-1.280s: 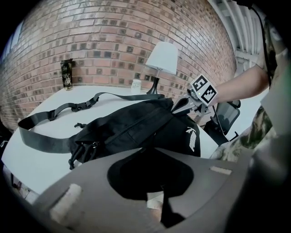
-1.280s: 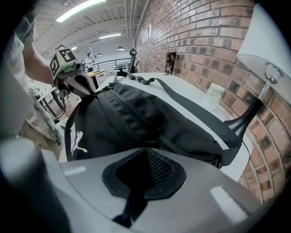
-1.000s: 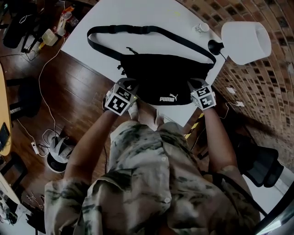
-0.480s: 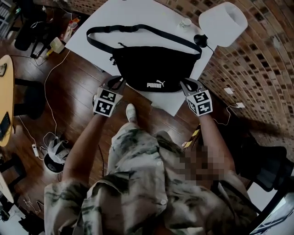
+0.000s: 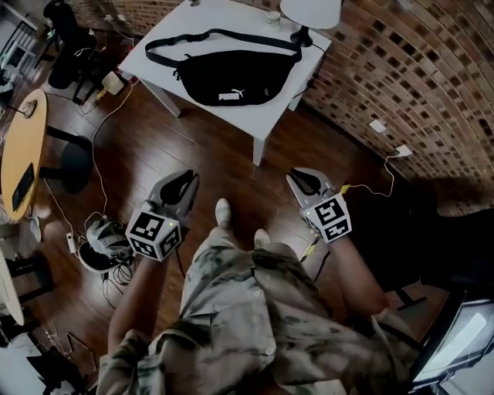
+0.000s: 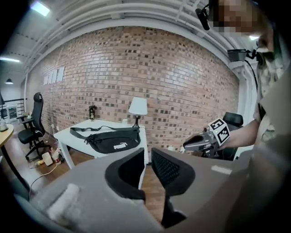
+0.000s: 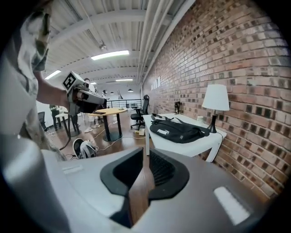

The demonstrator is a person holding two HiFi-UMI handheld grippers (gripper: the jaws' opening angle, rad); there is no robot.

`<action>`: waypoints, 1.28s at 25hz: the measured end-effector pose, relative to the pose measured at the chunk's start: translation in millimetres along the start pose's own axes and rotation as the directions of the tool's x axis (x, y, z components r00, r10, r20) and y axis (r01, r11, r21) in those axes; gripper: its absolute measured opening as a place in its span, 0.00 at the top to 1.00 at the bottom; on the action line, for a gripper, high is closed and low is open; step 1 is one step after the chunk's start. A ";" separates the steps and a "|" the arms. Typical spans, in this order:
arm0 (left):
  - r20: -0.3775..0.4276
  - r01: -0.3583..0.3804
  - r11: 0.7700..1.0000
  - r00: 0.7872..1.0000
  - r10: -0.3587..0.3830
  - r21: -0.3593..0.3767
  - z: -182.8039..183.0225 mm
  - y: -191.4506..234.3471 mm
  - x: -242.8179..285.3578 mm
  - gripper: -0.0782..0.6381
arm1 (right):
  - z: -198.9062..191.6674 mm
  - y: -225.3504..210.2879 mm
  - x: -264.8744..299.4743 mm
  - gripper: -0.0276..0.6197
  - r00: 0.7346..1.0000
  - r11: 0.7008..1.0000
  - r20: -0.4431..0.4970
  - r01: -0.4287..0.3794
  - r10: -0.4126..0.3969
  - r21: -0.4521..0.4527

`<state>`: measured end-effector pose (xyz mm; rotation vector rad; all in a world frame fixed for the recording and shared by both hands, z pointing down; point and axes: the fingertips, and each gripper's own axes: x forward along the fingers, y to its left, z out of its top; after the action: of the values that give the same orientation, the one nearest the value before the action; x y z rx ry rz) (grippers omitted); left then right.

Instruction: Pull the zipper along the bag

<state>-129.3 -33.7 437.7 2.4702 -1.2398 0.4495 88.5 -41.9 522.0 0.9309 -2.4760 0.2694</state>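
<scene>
The black waist bag (image 5: 224, 73) lies flat on the white table (image 5: 270, 116) with its strap looped behind it; it also shows as the bag (image 6: 113, 140) and the bag (image 7: 177, 129). The zipper is too small to make out. Both grippers hang over the wooden floor, well short of the table. My left gripper (image 5: 185, 179) (image 6: 148, 152) points toward the bag with only a slim slit between its jaws and nothing in them. My right gripper (image 5: 297, 176) (image 7: 146, 154) is likewise shut and empty.
A white lamp (image 5: 309, 11) stands at the table's back right by the brick wall (image 5: 401, 69). A round wooden table (image 5: 23, 146) and an office chair (image 5: 65, 23) are at the left. Cables and a headset-like object (image 5: 104, 239) lie on the floor. My shoes (image 5: 222, 212) are between the grippers.
The person has stepped back from the table. Both grippers left the two ends of the bag and now hover over the floor; the bag stays where it was.
</scene>
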 end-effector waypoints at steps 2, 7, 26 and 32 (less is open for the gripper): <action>-0.008 0.042 0.999 0.999 -0.042 0.025 -6.9 -41.7 -24.5 0.82 | -0.2 31.9 -36.1 0.88 1.000 1.000 0.017 -0.011 0.012 -0.009; -0.001 0.152 0.984 0.988 -0.152 0.093 -27.8 -125.0 -63.7 0.83 | -5.6 102.5 -101.1 0.89 0.998 1.000 0.062 -0.014 0.015 -0.020; 0.076 0.328 0.942 0.940 -0.333 0.067 -112.3 -174.8 -322.9 0.85 | 20.5 392.9 -185.2 0.91 0.993 0.993 0.109 0.054 -0.042 -0.102; 0.094 0.348 0.935 0.930 -0.354 0.071 -118.2 -201.9 -332.5 0.85 | 26.3 412.4 -216.5 0.91 0.985 0.992 0.168 0.070 -0.051 -0.109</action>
<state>-169.6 365.3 370.7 2.7152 -0.7987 0.2602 -52.3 381.2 384.8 1.0139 -2.5757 0.0297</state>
